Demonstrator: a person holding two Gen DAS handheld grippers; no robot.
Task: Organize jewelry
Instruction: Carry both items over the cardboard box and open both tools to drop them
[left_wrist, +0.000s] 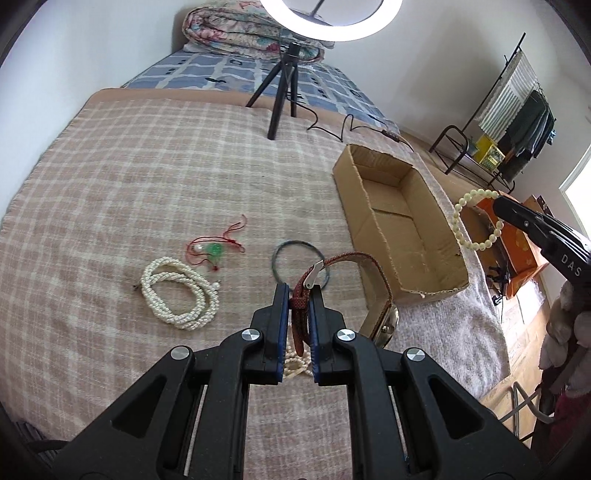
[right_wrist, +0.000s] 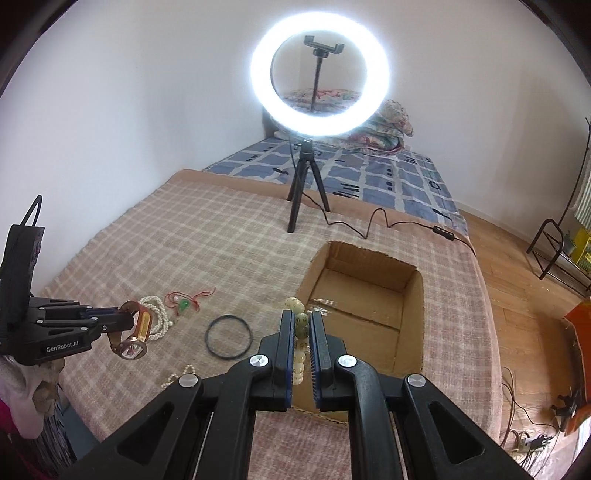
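Aloft, left gripper (left_wrist: 299, 291) clamping watch (left_wrist: 380, 314), angled down

Setting: a bedroom in a home. Bed (right_wrist: 229, 236) against a plain white wall, spread with a pink-and-cream checked blanket; blue patterned sheet (right_wrist: 373, 173) at its far end, where a folded floral quilt (left_wrist: 236, 33) lay. Lit ring light (right_wrist: 320, 75) on a small black tripod stood on the bed. Wooden floor (right_wrist: 524, 302) beside the bed. Black metal clothes rack (left_wrist: 517, 110) with hanging garments stood by the far wall.
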